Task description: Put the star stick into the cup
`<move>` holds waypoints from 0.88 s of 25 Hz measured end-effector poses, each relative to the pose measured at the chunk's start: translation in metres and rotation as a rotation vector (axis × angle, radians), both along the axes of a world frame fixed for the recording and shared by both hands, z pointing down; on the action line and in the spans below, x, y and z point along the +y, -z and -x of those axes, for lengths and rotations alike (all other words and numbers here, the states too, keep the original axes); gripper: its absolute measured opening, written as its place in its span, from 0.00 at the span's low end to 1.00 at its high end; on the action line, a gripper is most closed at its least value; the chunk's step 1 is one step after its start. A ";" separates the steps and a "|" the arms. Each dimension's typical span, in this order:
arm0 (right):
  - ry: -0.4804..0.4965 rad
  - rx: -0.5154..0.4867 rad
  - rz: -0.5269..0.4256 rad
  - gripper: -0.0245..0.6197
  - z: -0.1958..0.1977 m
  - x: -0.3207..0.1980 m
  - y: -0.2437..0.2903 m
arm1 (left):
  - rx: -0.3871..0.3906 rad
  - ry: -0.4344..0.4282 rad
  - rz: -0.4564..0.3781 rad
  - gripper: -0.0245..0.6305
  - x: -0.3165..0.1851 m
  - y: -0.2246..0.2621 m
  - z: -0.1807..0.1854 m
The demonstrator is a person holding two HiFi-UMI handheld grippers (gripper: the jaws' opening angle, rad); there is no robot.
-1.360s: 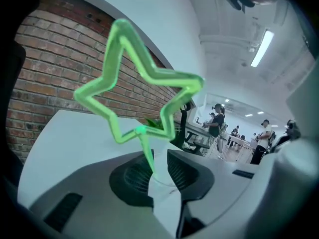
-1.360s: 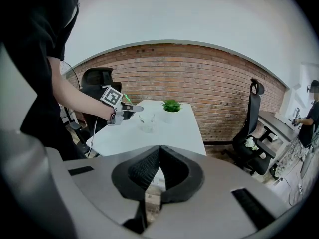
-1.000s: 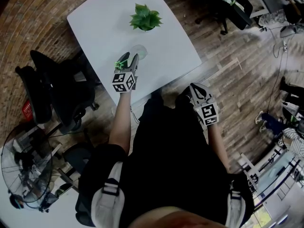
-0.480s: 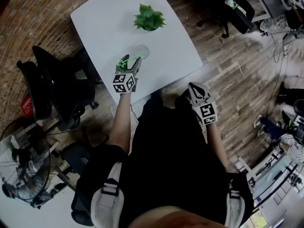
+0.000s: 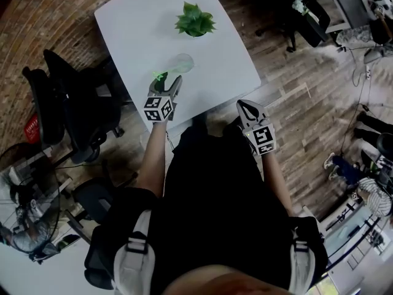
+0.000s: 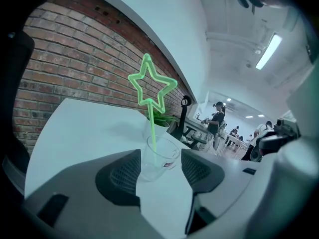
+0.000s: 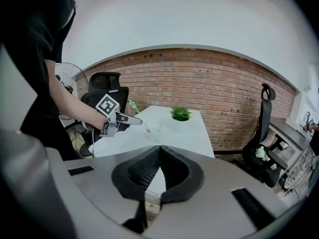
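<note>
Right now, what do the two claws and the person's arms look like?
Both the left claw and right claw are grey, tapering to points, with dark mesh-textured pads. Each carries a white cube with black square markers. Arms are bare below a black top; pale straps cross the shoulders. The left claw's jaws have just been opening, nothing between them.

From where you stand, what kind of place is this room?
Probably an office or shared workspace. A white table stands in front of a brick wall, with black office chairs beside it. In the left gripper view, people stand among desks further back.
</note>
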State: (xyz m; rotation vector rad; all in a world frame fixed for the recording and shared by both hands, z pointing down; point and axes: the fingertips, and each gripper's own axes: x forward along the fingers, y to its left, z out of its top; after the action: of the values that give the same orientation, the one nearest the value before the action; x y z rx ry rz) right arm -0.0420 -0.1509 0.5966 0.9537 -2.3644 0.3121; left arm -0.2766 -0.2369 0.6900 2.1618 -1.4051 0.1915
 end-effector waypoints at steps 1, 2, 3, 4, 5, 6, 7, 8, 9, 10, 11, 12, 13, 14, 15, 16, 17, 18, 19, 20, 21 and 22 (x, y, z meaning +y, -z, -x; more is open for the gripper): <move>0.007 -0.002 -0.003 0.04 0.002 -0.001 0.001 | 0.003 0.003 0.000 0.43 0.002 0.001 0.000; 0.014 -0.001 -0.007 0.04 0.004 -0.002 0.002 | 0.008 0.007 0.000 0.42 0.005 0.002 0.001; 0.021 -0.001 -0.011 0.04 0.006 -0.003 0.003 | 0.013 0.011 0.000 0.40 0.007 0.003 0.001; 0.026 -0.003 -0.015 0.04 0.008 -0.004 0.004 | 0.015 0.013 -0.001 0.39 0.009 0.004 0.002; 0.031 -0.006 -0.019 0.04 0.010 -0.005 0.005 | 0.014 0.014 -0.003 0.38 0.012 0.006 0.003; 0.035 -0.010 -0.023 0.04 0.011 -0.006 0.006 | 0.012 0.013 -0.006 0.36 0.014 0.007 0.004; 0.038 -0.014 -0.027 0.04 0.013 -0.007 0.006 | 0.010 0.013 -0.010 0.35 0.016 0.009 0.005; 0.041 -0.018 -0.032 0.04 0.015 -0.007 0.007 | 0.008 0.014 -0.015 0.33 0.018 0.012 0.006; 0.044 -0.021 -0.037 0.04 0.017 -0.008 0.009 | 0.005 0.016 -0.021 0.30 0.020 0.015 0.008; 0.047 -0.024 -0.043 0.04 0.018 -0.008 0.010 | 0.005 0.021 -0.027 0.28 0.022 0.018 0.009; 0.051 -0.026 -0.049 0.04 0.020 -0.009 0.012 | 0.007 0.027 -0.035 0.24 0.023 0.022 0.010; 0.057 -0.025 -0.056 0.04 0.021 -0.010 0.014 | 0.011 0.034 -0.044 0.20 0.025 0.026 0.011; 0.065 -0.025 -0.063 0.04 0.022 -0.010 0.016 | 0.014 0.041 -0.055 0.18 0.026 0.031 0.012; 0.072 -0.026 -0.069 0.04 0.023 -0.011 0.018 | 0.014 0.045 -0.065 0.16 0.028 0.037 0.013; 0.078 -0.028 -0.075 0.04 0.024 -0.011 0.020 | 0.011 0.045 -0.076 0.14 0.030 0.042 0.013; 0.081 -0.031 -0.080 0.04 0.025 -0.012 0.022 | 0.006 0.043 -0.087 0.12 0.032 0.048 0.013; 0.080 -0.033 -0.087 0.04 0.025 -0.012 0.024 | 0.000 0.040 -0.097 0.11 0.034 0.054 0.013; 0.074 -0.031 -0.096 0.04 0.025 -0.013 0.026 | -0.004 0.038 -0.106 0.11 0.035 0.058 0.014; 0.065 -0.027 -0.106 0.04 0.024 -0.015 0.027 | -0.006 0.037 -0.114 0.10 0.037 0.062 0.015; 0.056 -0.022 -0.116 0.04 0.024 -0.016 0.028 | -0.009 0.037 -0.120 0.09 0.038 0.067 0.017; 0.049 -0.019 -0.124 0.04 0.025 -0.017 0.028 | -0.012 0.037 -0.127 0.09 0.039 0.071 0.019; 0.046 -0.019 -0.129 0.04 0.026 -0.018 0.029 | -0.016 0.035 -0.136 0.08 0.041 0.076 0.021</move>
State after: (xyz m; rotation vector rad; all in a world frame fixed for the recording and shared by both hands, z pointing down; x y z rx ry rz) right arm -0.0675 -0.1688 0.5678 0.9572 -2.4440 0.1523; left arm -0.2979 -0.1962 0.6138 2.2468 -1.5034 0.1026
